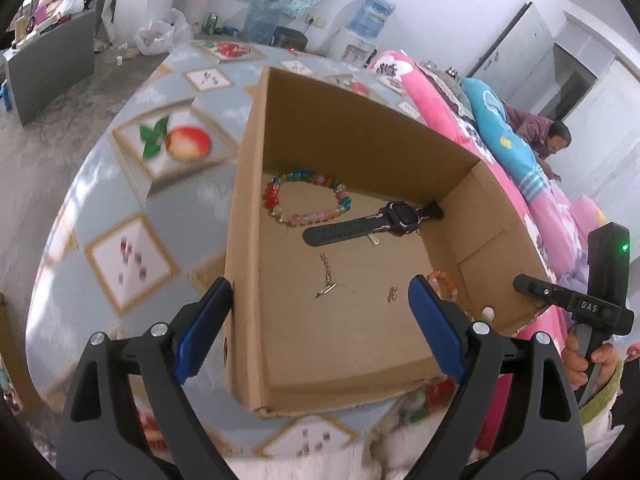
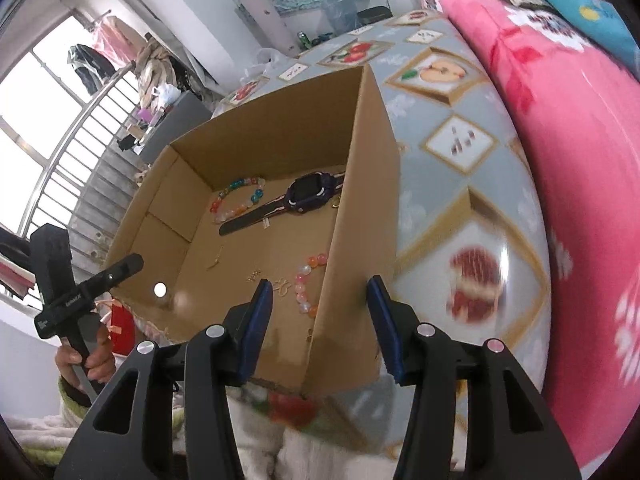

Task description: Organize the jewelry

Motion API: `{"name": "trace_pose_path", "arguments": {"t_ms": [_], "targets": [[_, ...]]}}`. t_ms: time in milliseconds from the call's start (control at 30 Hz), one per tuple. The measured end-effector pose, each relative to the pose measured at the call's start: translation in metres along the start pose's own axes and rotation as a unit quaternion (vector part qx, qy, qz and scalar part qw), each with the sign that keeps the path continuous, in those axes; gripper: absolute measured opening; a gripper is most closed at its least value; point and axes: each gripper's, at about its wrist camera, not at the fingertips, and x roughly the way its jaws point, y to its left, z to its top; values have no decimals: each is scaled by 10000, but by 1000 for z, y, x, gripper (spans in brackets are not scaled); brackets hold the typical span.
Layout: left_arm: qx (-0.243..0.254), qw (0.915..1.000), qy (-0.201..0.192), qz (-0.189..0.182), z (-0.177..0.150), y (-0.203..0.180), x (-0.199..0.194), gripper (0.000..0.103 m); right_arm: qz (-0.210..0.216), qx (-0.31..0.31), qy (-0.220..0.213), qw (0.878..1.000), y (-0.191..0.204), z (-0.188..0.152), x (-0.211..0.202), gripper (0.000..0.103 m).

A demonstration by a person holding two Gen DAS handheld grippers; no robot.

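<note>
Inside the cardboard box (image 1: 360, 152), a beaded bracelet (image 1: 306, 196) and watch (image 1: 376, 222) lie; left gripper (image 1: 320, 320) gapes empty, right gripper (image 2: 320, 320) apparently straddles the box wall, half-open.

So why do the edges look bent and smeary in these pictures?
Left wrist view: fisheye lens curves the tablecloth, motion smears its prints, and the cardboard box stays fairly sharp. Right wrist view: tablecloth blur is strongest near the lower right, with white glare beside it.
</note>
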Motion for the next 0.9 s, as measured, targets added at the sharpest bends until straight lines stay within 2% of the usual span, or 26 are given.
{"name": "trace_pose_path", "arguments": {"t_ms": [67,167,267,333,467,667,767,900], "targets": [[-20,10000,42,66,-13,0,0,86,-33,23,13,10000,-2,-14,3,49],[222,9993,-181,236,-25,-4,-5,86,-34,-24,-91,9999,0,-28,0,49],[330,9962,-620,507,-34,-11,-22,88,-206,-171,-390,9989,9,-39,-16,51],[374,9926,-968,626,-38,-16,-40,92,-419,-369,-643,9964,18,-48,-31,68],[478,9830,-1382,1109,-49,-30,-65,95,-803,-642,-857,9910,37,-72,-45,77],[573,9755,-1203,1753,-63,-50,-66,95,-850,-405,-641,9935,56,-102,-26,84],[499,9753,-1019,1893,-70,-56,-61,95,-898,-296,-618,9936,64,-108,-14,86],[639,9781,-479,1922,-77,-64,-43,95,-1114,-331,-619,9913,80,-110,-5,88]]}}
